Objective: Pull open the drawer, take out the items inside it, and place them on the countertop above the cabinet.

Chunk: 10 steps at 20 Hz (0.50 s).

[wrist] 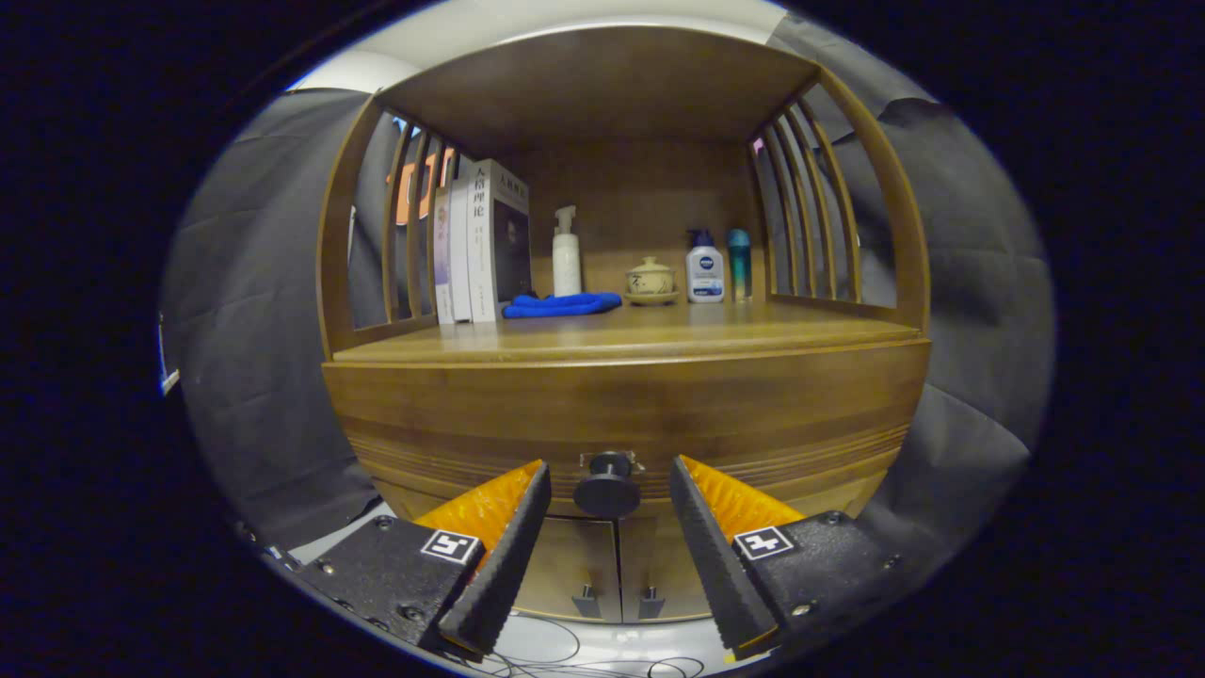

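Dark cloth wall [254, 358] all around, at the left and right of the frame, with a wooden cabinet [621, 414] in the middle. At the bottom of the frame, gripper [609, 504] spread wide, holding nothing, one finger on each side of the round dark knob [607, 490]. Knob right between the fingertips, touching neither. Behind the knob, the drawer [753, 447] front, shut flat, so nothing inside can be seen. Just below, in the lower middle, two small cabinet doors [617, 570] with little handles, also shut. Under those, thin wires [565, 654] on a pale floor. Above the drawer, across the middle of the frame, the wooden countertop [753, 330]. On it, left of center, a row of books [480, 245] standing up against the slatted side. Right next to the books, a blue cloth [562, 304] lying flat. Behind the cloth, a white pump bottle [566, 256]. A bit to the right, a small lidded teacup [650, 281] on a saucer. Further right, a white bottle with a blue cap [704, 268], and just beside it a tall teal bottle [740, 264]. Over all of it, at the top of the frame, a wooden roof board [602, 85].
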Available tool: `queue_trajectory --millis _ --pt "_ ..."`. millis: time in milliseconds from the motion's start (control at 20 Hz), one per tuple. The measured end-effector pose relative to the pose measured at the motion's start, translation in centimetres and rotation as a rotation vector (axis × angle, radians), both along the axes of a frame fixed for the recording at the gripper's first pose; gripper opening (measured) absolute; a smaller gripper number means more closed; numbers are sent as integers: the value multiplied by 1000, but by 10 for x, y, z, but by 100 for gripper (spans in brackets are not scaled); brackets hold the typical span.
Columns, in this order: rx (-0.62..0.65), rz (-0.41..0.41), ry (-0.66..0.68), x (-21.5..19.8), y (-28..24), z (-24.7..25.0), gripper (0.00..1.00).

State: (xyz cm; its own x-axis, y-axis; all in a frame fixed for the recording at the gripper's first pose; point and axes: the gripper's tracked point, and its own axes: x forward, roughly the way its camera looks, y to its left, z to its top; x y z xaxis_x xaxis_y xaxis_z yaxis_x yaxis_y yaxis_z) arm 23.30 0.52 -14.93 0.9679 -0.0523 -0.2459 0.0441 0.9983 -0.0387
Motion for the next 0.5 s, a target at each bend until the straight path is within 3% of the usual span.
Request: queue_trajectory --millis 250,500 --pt "-30 -28 8 17 -3 -13 59" --pt "-34 -73 9 28 -6 -20 52"
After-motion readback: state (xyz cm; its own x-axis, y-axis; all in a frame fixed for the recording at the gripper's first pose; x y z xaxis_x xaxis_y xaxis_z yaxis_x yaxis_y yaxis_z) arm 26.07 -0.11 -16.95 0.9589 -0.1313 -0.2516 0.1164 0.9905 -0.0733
